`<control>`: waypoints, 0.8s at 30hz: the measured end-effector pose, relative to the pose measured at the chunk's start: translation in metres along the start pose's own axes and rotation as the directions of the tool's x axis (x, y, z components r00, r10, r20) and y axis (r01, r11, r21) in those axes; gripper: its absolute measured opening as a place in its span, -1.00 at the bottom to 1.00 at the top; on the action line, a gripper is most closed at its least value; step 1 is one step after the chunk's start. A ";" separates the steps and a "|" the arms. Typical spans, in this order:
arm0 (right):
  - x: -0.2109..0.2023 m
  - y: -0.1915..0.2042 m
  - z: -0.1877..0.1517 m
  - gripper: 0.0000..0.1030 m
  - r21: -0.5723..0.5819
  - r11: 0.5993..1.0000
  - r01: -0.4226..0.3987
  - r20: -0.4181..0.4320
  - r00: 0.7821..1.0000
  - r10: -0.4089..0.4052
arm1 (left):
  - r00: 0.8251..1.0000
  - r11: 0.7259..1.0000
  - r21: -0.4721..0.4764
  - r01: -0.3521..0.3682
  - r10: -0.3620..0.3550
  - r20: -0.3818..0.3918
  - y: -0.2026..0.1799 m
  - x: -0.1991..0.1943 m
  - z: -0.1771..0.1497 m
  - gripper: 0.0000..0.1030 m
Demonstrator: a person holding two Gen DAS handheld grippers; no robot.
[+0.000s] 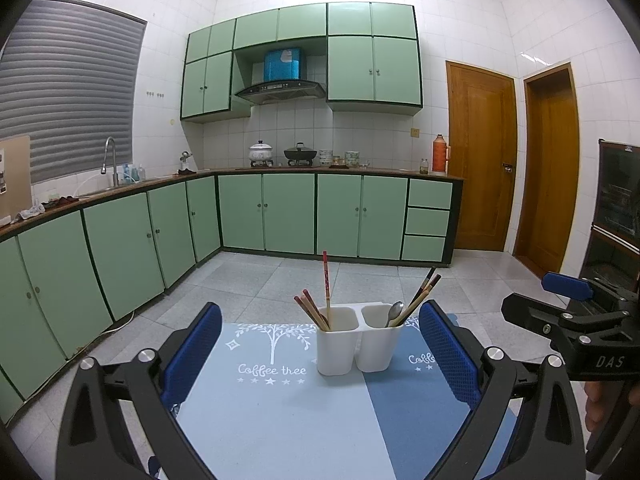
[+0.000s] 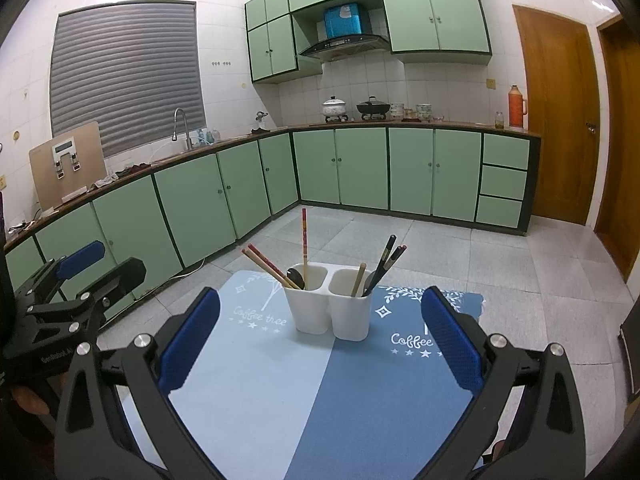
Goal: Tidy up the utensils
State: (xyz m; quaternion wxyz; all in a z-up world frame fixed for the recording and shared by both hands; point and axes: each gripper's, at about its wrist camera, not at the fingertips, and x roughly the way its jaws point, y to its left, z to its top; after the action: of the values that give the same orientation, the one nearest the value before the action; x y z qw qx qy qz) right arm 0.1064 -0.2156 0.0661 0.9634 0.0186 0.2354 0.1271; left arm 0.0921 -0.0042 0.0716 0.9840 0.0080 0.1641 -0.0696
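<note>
A white two-compartment utensil holder (image 1: 358, 344) (image 2: 332, 308) stands on a blue "Coffee tree" mat (image 1: 280, 412) (image 2: 320, 392). Its left compartment holds red and wooden chopsticks (image 1: 326, 284) (image 2: 304, 236) and a dark spoon (image 2: 296, 278). Its right compartment holds a metal spoon (image 1: 395, 312), dark chopsticks (image 2: 386, 260) and a wooden one (image 2: 359, 278). My left gripper (image 1: 320, 332) is open and empty, a short way in front of the holder. My right gripper (image 2: 320, 320) is open and empty, also just short of the holder. Each gripper shows at the side of the other's view, the right (image 1: 568, 312) and the left (image 2: 80, 280).
The mat lies on a small table above a grey tiled floor (image 1: 248, 280). Green base cabinets (image 1: 280, 212) run along the left and back walls. Two wooden doors (image 1: 480, 156) stand at the right, with a dark cabinet (image 1: 616, 216) beside them.
</note>
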 end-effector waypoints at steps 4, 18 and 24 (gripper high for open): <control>0.000 0.000 0.000 0.90 0.001 1.000 -0.001 0.000 1.000 0.001 | 1.000 1.000 0.002 0.000 0.000 0.001 0.000 0.000 0.000 0.88; -0.001 0.002 0.001 0.90 -0.002 1.000 -0.001 0.002 1.000 0.001 | 1.000 1.000 -0.001 0.001 -0.001 0.003 0.000 0.000 0.000 0.88; -0.001 0.002 0.001 0.90 -0.002 1.000 0.001 0.002 1.000 -0.001 | 1.000 1.000 0.001 0.000 0.000 0.002 0.000 0.000 -0.001 0.88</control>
State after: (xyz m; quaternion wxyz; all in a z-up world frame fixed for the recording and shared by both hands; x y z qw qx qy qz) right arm 0.1057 -0.2137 0.0676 0.9637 0.0177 0.2344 0.1268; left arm 0.0916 -0.0039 0.0711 0.9841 0.0085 0.1632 -0.0698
